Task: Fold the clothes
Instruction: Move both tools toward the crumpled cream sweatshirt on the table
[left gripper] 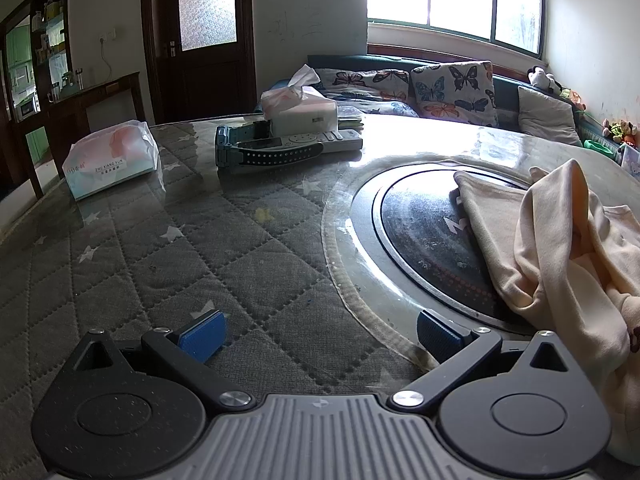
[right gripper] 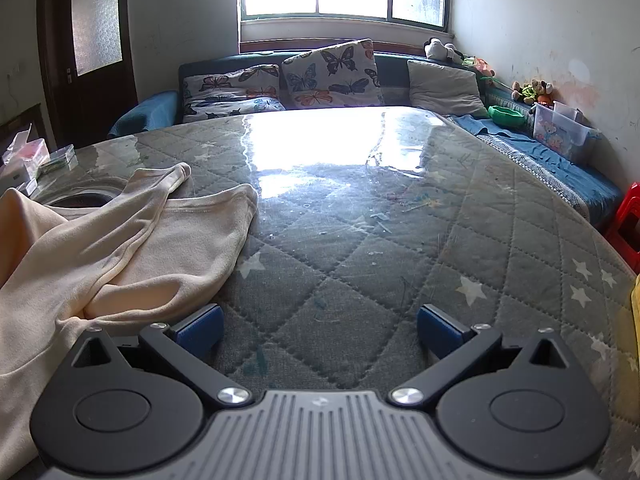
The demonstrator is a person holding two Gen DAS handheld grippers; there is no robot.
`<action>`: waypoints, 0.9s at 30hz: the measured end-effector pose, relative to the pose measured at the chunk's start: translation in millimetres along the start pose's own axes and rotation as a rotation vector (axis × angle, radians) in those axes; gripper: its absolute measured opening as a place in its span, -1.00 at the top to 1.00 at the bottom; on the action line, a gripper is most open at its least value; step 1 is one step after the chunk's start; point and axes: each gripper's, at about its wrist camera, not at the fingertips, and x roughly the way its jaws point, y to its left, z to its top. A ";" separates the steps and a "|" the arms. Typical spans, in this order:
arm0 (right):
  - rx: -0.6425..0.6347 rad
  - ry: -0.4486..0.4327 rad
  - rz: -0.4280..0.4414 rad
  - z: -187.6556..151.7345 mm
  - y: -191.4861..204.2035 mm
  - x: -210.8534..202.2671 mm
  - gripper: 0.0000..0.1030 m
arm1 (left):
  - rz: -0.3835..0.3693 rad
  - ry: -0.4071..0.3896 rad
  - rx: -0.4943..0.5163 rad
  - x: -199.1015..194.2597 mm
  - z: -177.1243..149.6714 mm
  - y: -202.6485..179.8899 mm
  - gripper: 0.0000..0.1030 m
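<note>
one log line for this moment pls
phase: pre-grasp | left gripper: open, empty | right gripper: open, empty | cream garment: crumpled, unfolded, between grippers on table

Soft matt cream cloth garment (right gripper: 120, 240) lies on the bench (right gripper: 360, 240), quilted grey fabric under a glossy clear sheet; gripper pads (left gripper: 204, 334) are ribbed blue rubber

A cream-coloured garment (right gripper: 132, 240) lies rumpled and unfolded on the counter (right gripper: 360, 240), to the left of the right gripper (right gripper: 320, 330) and to the right of the left gripper (left gripper: 320, 334), one edge draped over a dark round plate (left gripper: 424, 236) set in the counter.
</note>
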 end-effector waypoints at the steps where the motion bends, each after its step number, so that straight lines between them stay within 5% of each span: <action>1: -0.002 -0.003 -0.001 0.1 0.3 -0.6 -1.00 | -0.003 0.004 -0.003 0.0 0.2 0.4 -1.00; 17: -0.078 0.023 -0.016 -5.1 26.2 -25.1 -1.00 | 0.023 0.007 -0.013 -13.5 -4.7 -8.2 -1.00; 27: -0.110 0.010 0.029 -12.0 41.2 -59.2 -1.00 | -0.025 0.030 -0.032 -36.5 -10.1 -17.2 -1.00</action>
